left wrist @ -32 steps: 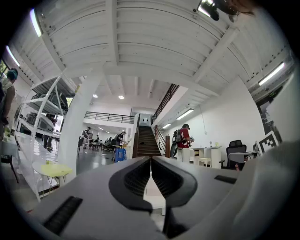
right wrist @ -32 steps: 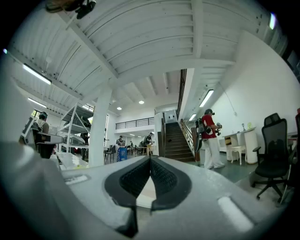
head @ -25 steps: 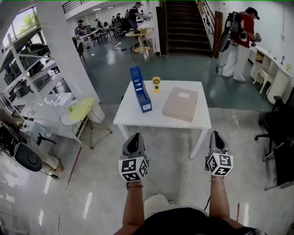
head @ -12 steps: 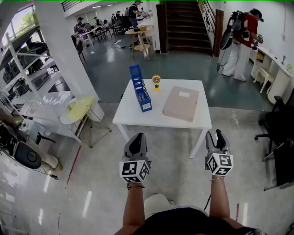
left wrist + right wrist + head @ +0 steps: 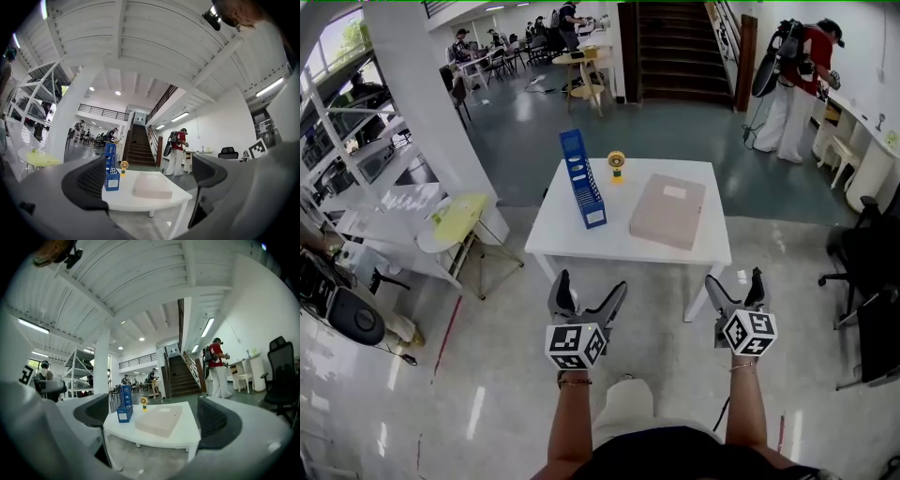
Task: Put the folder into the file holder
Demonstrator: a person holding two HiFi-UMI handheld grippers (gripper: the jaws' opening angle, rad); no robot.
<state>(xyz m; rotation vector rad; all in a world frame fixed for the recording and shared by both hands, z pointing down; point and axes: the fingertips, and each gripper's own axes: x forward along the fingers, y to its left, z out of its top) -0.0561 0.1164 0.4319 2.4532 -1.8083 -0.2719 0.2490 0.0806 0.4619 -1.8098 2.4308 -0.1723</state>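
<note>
A beige folder [image 5: 668, 210] lies flat on the right half of a white table [image 5: 581, 246]. A blue file holder [image 5: 583, 178] stands upright on the table's left half, with a small yellow fan [image 5: 617, 166] behind it. My left gripper [image 5: 589, 292] and right gripper [image 5: 735, 291] hover side by side over the floor, short of the table's near edge. Both sets of jaws have just been opening and now stand wide with nothing between them. The left gripper view looks past its fingers [image 5: 93, 180] at the folder [image 5: 152, 186] and holder [image 5: 111, 168]. The right gripper view shows the same folder [image 5: 159, 420] and holder [image 5: 124, 406].
A person in a red top [image 5: 797, 84] stands at the far right by a white counter. A black office chair [image 5: 862, 262] is to the right of the table. A round yellow side table [image 5: 459, 220], a white column [image 5: 422, 94] and shelving are at the left. Stairs [image 5: 675, 47] rise behind.
Both grippers' jaws went from shut to wide open. Both hands moved a little forward toward the table.
</note>
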